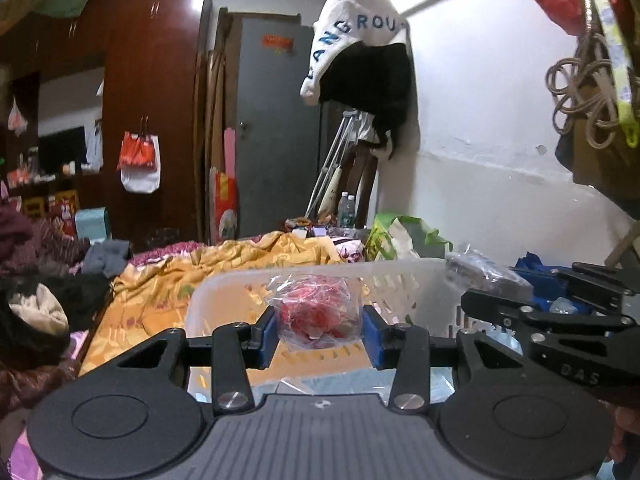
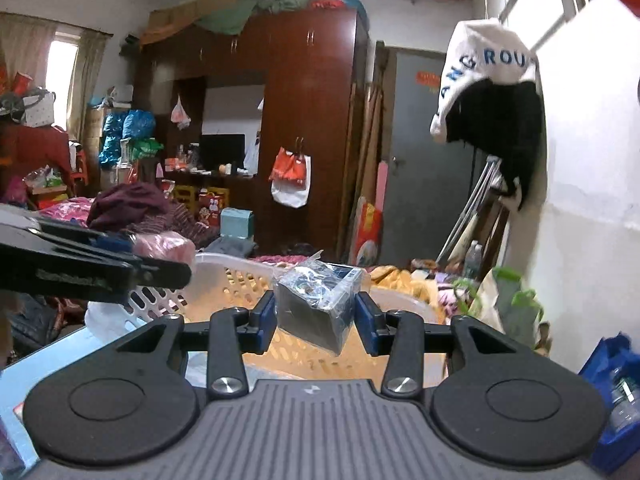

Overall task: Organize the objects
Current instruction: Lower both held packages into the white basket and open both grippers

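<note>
Your left gripper (image 1: 319, 330) has its blue pads pinched on a clear bag of red pieces (image 1: 316, 314); the bag bulges above and below the pads and is held off the surface. Your right gripper (image 2: 316, 320) is clamped on a dark box in clear wrap (image 2: 318, 312), gripped tilted, one corner pointing down.

Both loads hang over the white slotted basket (image 1: 400, 276) — its rim lies just beyond each set of fingers, orange floor visible below. The two grippers sit side by side, near each other. The basket rests on a bed with a yellow quilt (image 1: 168, 280).

Step in hand, as judged: carry-and-place, both items ready to drop into the basket. Next move calls for lowering each item inside the rim before parting the pads — the tilted box may roll on landing, and the bag could snag on a pad.
</note>
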### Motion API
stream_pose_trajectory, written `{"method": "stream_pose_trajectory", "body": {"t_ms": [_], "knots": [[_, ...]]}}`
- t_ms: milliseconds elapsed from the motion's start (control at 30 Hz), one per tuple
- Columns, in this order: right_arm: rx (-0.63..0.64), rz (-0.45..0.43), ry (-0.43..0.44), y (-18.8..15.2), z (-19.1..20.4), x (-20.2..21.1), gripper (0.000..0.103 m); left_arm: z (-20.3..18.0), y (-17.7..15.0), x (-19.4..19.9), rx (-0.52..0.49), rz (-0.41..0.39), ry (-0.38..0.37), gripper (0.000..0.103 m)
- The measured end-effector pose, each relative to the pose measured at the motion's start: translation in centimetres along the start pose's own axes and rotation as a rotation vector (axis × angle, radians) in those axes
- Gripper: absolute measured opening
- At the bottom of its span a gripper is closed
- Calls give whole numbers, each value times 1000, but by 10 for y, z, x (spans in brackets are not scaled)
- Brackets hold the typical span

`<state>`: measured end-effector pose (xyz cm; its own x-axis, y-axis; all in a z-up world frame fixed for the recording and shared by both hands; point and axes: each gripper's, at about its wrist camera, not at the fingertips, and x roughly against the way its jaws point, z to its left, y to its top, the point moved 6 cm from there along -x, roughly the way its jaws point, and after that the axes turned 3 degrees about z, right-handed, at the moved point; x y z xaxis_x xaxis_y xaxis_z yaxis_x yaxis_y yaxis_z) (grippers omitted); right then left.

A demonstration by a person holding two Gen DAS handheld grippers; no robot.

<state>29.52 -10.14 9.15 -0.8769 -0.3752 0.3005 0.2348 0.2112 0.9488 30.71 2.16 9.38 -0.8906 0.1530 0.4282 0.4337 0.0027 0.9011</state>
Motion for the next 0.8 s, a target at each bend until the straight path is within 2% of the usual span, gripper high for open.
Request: {"method": "stream_pose_trajectory", "body": {"t_ms": [33,67,100,133,167,267,367,467,567,700,800], "knots": [[7,-5,6,-1,0,0,46,1,-1,-1,0,4,-15,58],[5,-11,7,-1,1,1,49,-1,0,-3,-9,13,-32,80],[4,-21,8,-1,2,5,57,-2,-1,-5,-24,16,-33,86],[9,-29,13,-2,4,8,90,-1,0,-3,-30,-2,-8,86],[18,-36,4,-2,4,11,102,-1,-1,4,-37,-29,9,86],[33,-61,2,-7,8,30,103,-2,-7,30,-47,-50,-29,86],[-14,-68,19,-27,9,56,103,-5,-28,73,-107,-100,-35,86],[-45,-95,55,-59,11,87,103,-2,-63,111,-151,-131,-2,87],[-110,-56,97,-92,14,108,103,5,-96,136,-183,-145,30,87],[-232,-44,185,-116,14,122,103,25,-130,164,-166,-173,59,87],[-179,-7,227,-119,28,114,103,40,-150,172,-119,-164,41,87]]}}
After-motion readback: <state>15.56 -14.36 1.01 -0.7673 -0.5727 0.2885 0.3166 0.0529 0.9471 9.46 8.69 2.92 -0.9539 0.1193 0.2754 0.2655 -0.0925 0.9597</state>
